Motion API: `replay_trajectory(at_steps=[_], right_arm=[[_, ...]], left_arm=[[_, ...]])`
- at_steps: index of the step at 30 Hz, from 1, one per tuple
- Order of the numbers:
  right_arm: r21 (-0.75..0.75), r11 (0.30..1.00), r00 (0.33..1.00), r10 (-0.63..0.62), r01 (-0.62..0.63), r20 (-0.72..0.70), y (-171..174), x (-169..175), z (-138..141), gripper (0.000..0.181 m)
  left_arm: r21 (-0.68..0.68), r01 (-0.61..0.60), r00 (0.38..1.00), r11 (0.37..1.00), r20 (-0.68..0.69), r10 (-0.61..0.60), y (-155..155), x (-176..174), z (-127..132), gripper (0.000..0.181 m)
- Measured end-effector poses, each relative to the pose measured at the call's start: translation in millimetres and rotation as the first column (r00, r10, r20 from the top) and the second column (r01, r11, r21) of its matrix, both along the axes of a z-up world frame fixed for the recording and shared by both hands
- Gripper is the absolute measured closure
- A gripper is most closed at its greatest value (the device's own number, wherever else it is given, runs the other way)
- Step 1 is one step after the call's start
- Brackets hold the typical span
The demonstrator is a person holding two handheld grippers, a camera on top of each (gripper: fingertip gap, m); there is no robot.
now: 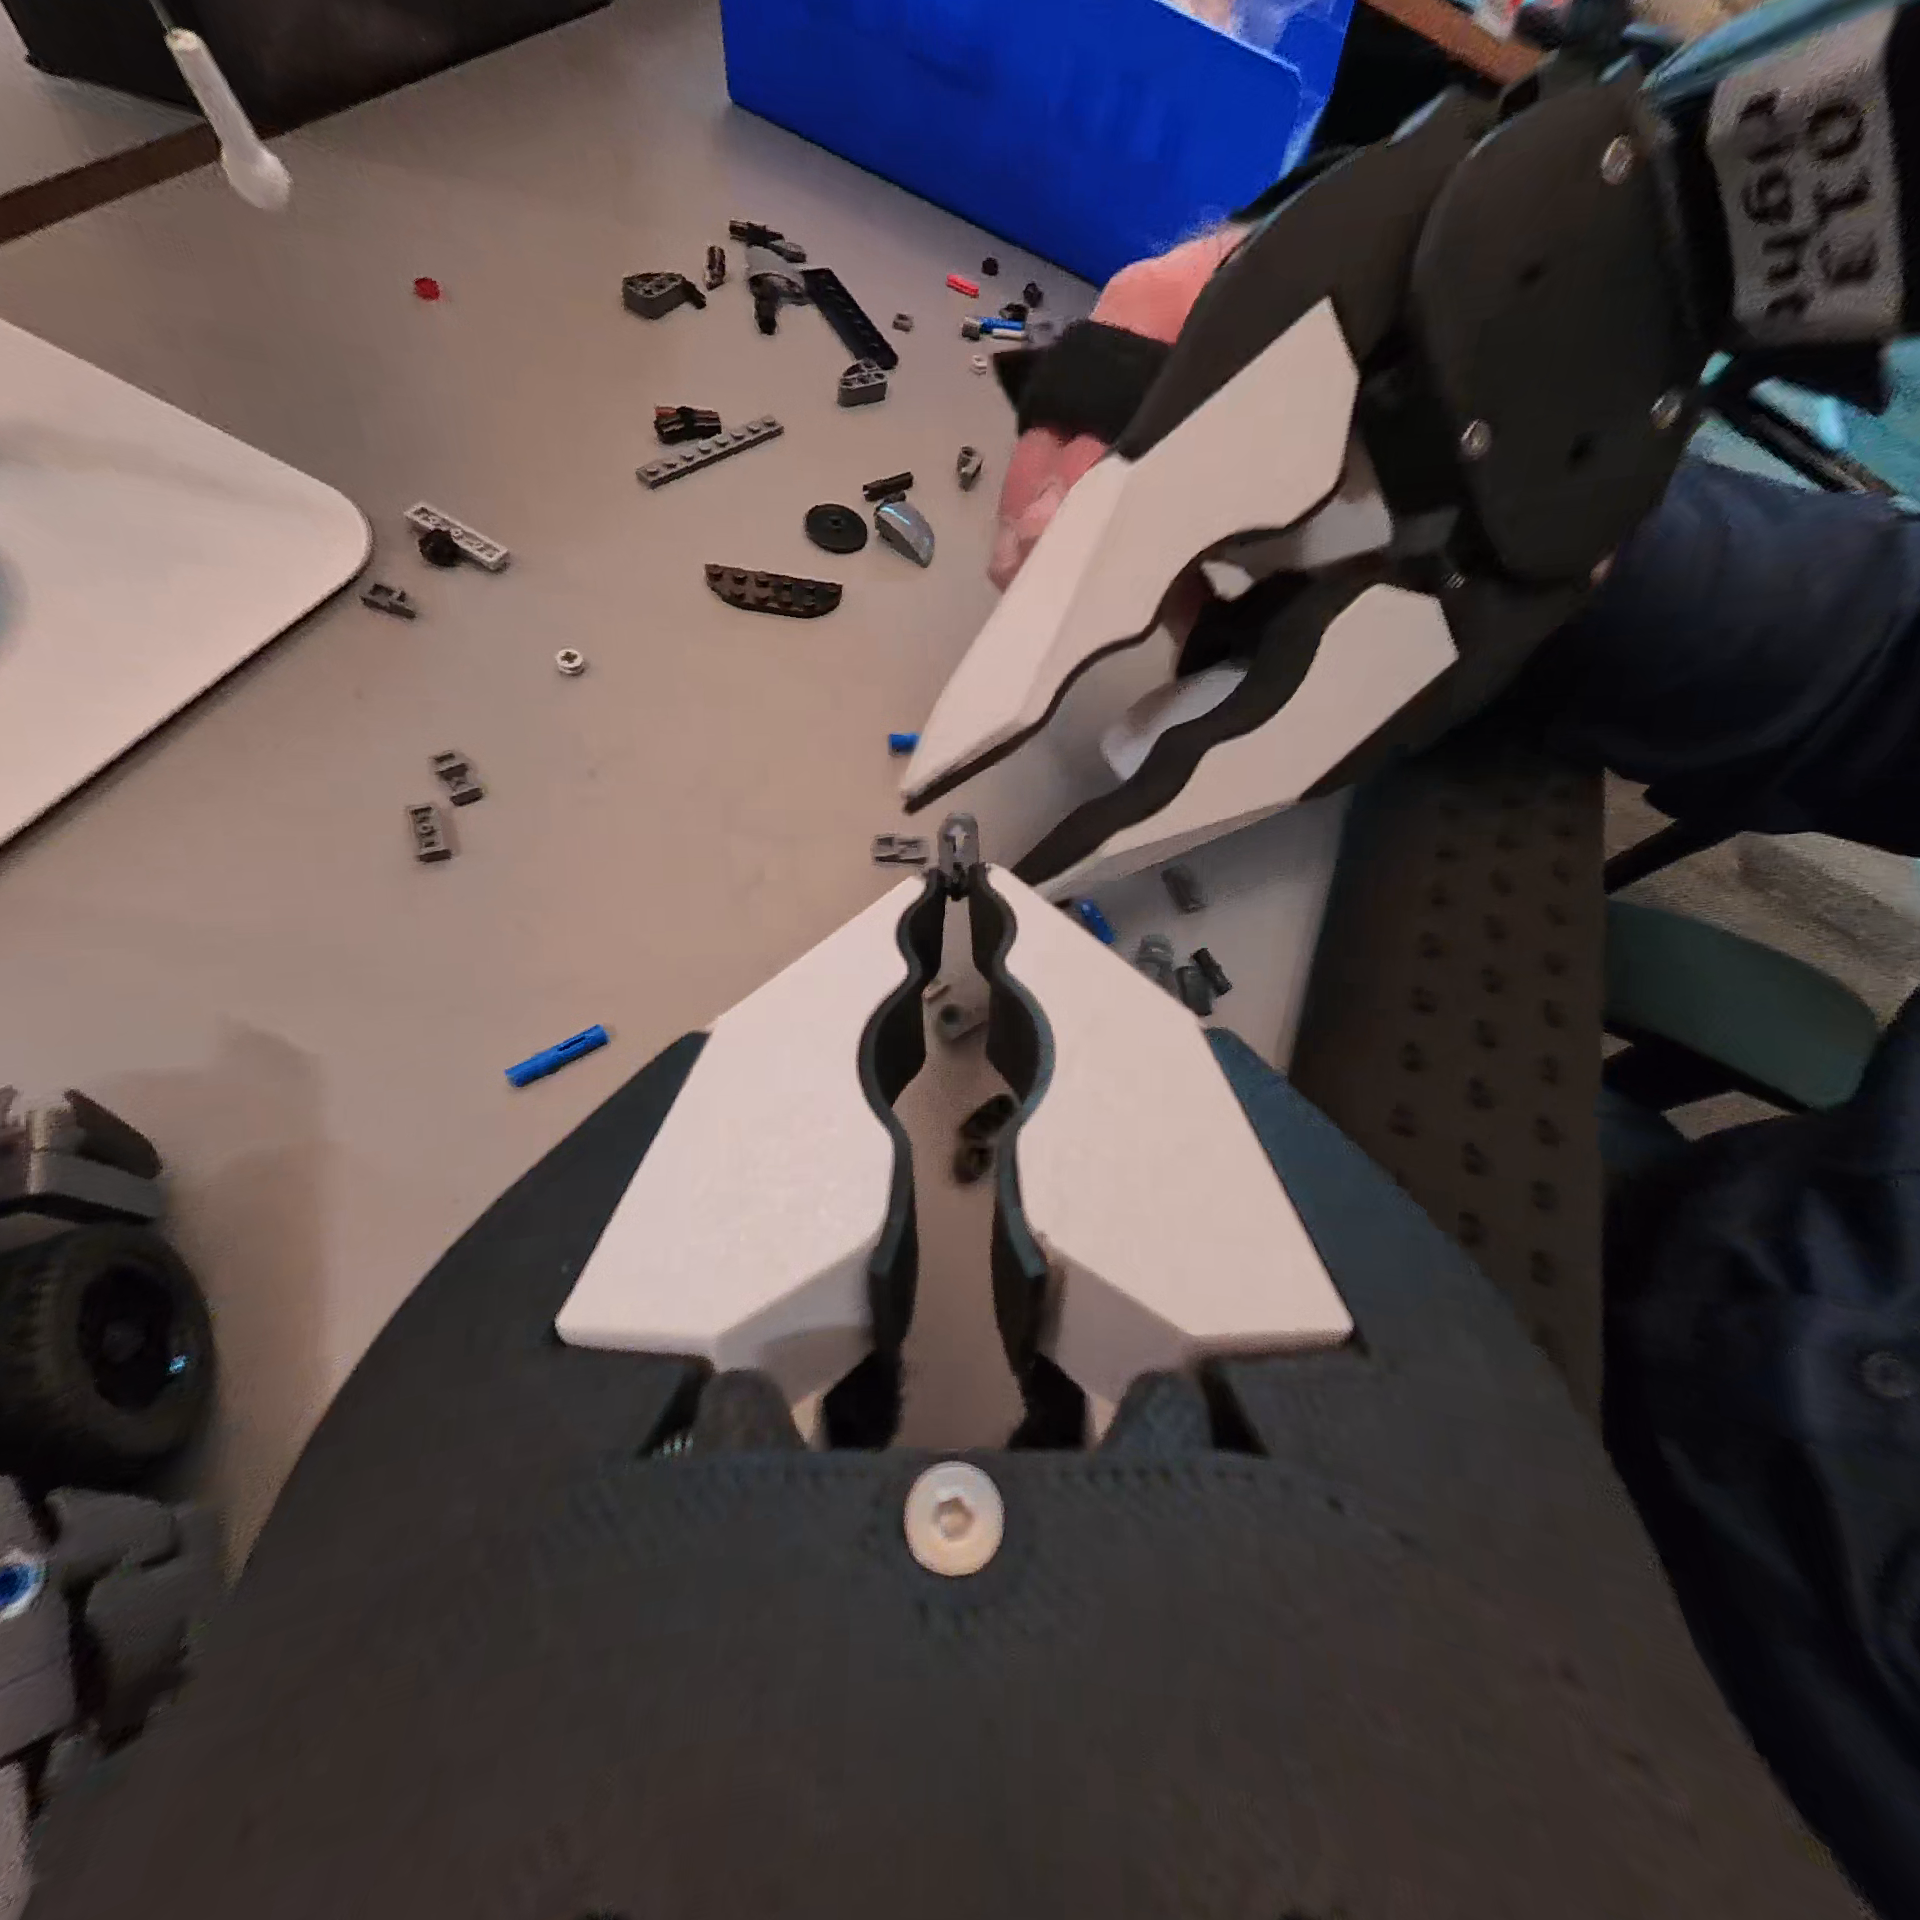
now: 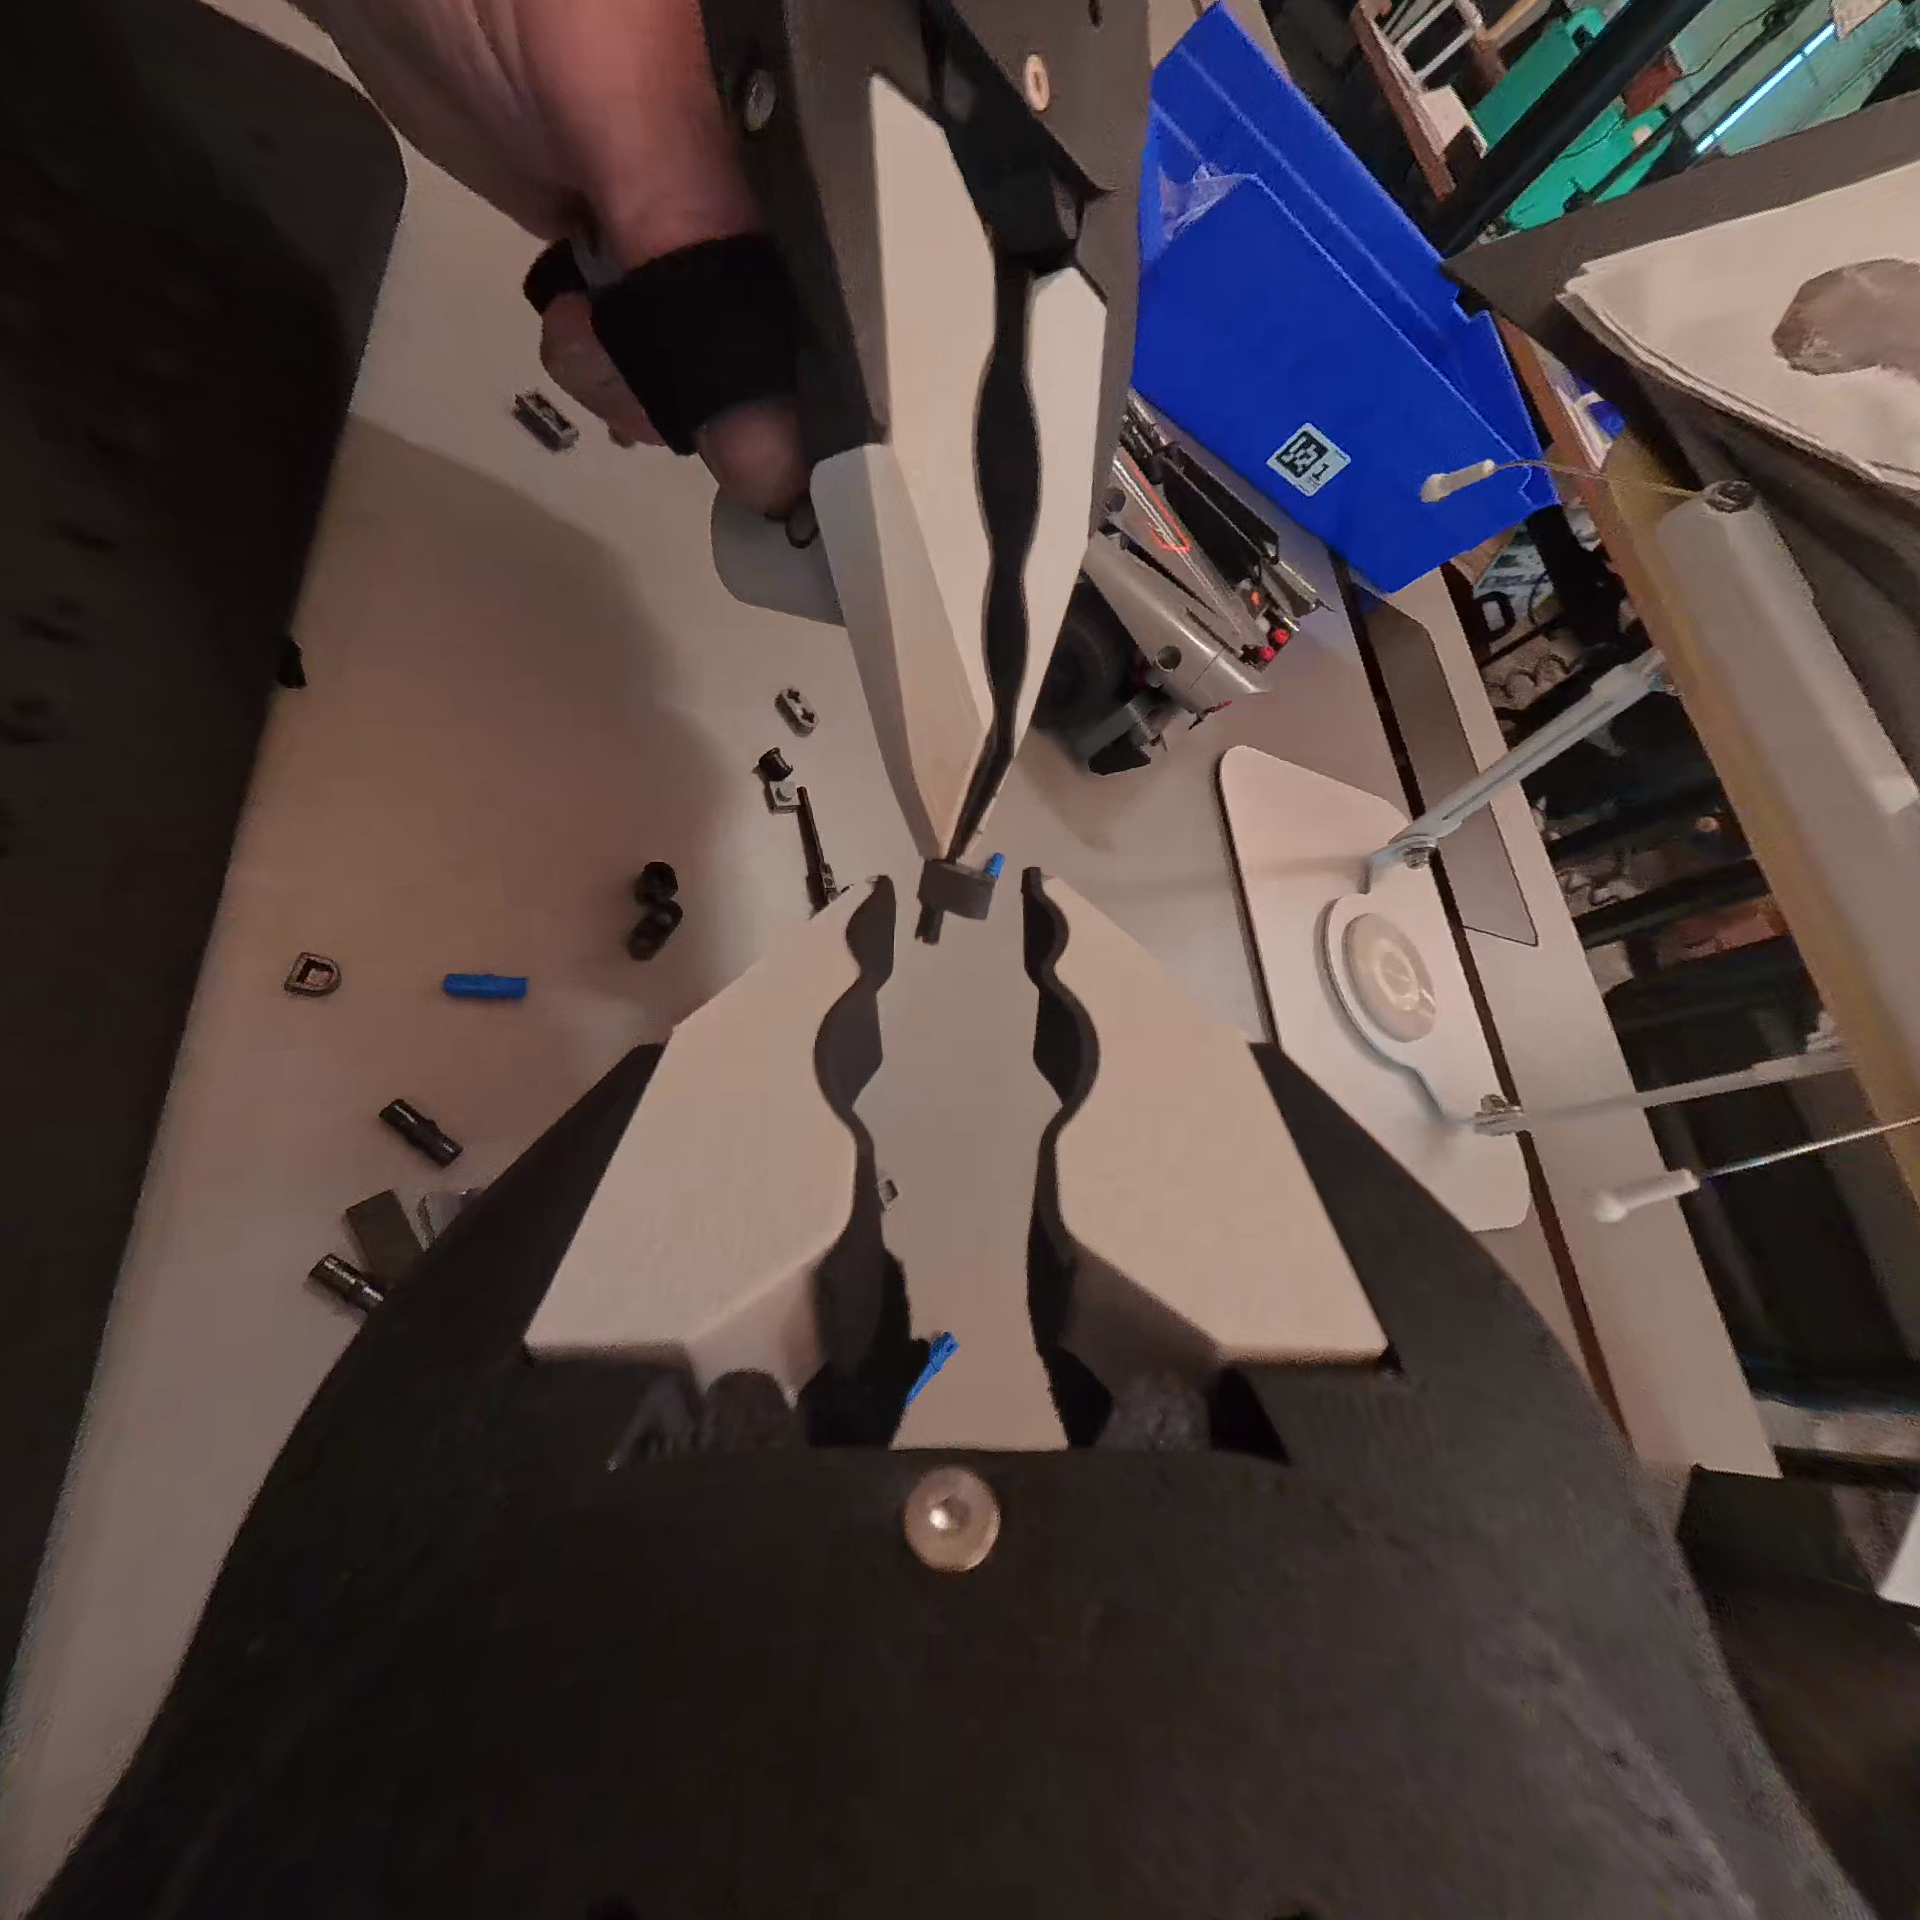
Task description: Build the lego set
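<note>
My left gripper is shut on a small dark grey lego piece and holds it above the table. In the right wrist view the left gripper comes down from the top, and the grey piece has a blue pin stuck in it. My right gripper is open, with the piece between its fingertips but not touching them. It enters the left wrist view from the upper right. The partly built vehicle stands behind; its wheel shows at the lower left.
Several loose lego pieces are scattered over the grey table, among them a blue pin. A blue bin stands at the back. A white pad lies at the left. A black chair back stands at the table's right edge. Left and right tips are no more than a few centimetres apart. Both grippers' tips are roughly 15 cm from the partly built vehicle.
</note>
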State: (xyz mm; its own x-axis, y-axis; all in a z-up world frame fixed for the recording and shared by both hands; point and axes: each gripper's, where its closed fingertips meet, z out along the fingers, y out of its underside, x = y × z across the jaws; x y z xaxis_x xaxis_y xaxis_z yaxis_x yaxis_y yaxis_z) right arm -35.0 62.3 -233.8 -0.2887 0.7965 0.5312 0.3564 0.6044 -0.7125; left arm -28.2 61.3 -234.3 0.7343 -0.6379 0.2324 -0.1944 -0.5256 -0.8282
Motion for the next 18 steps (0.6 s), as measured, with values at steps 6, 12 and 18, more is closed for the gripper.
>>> replay_trajectory(at_steps=[6,12,18], right_arm=[[0.005,1.0,1.0,-0.01,0.01,0.023,0.2,-1.5,-6.2,0.168],[-0.181,0.982,0.998,0.052,-0.046,0.028,-6.1,3.4,-2.9,0.169],[-0.231,0.969,0.995,0.095,-0.083,0.039,-11.1,6.7,-3.9,0.169]], left_arm=[[-0.016,0.023,0.998,1.0,0.06,-0.022,-1.7,5.6,2.1,0.179],[0.123,0.122,0.982,0.985,-0.157,-0.102,-6.8,10.2,3.1,0.177],[0.134,0.152,0.971,0.979,-0.203,-0.123,-10.8,12.9,2.5,0.179]])
